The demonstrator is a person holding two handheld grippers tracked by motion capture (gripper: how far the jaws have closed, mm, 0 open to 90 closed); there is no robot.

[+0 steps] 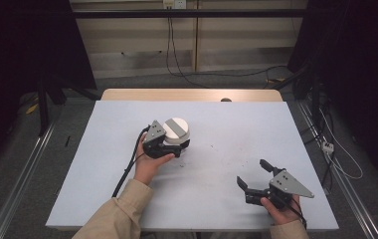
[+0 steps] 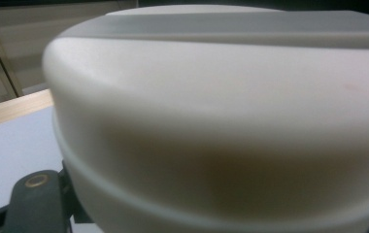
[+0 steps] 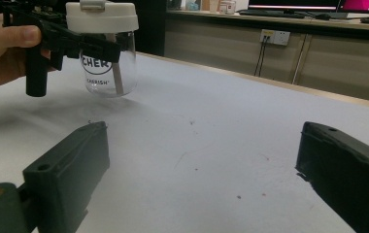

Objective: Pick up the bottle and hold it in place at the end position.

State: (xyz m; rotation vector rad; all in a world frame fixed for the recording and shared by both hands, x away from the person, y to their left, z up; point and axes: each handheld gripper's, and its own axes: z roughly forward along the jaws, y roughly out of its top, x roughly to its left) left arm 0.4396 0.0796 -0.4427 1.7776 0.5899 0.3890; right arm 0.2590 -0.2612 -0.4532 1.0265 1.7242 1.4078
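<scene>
We see a clear jar (image 1: 177, 133) with a white lid (image 3: 102, 16) standing upright on the surface (image 1: 217, 164), its long axis vertical and the lid facing up. A flat grey tab crosses the top of the lid in the high view. In the right gripper view the glass body carries dark print that is partly covered, so we cannot read the whole word, and a thin light stick leans inside the glass.

The left tongs (image 1: 169, 147) sit at the near left side of the jar, and in the right gripper view their black jaws reach in from the left and clasp it just under the lid. They are closed on the jar. The left hand (image 1: 148, 164) holds them from behind, its beige sleeve (image 1: 120, 211) running to the bottom edge.

In the left gripper view the lid (image 2: 221, 121) stands so close that it is blurred, and of the jaws we make out just one dark corner at the lower left.

The right tongs (image 1: 252, 175) lie well apart from the jar, toward the near right of the surface, jaws spread wide with nothing between them. The right hand (image 1: 282, 209) is cut off by the bottom edge.
</scene>
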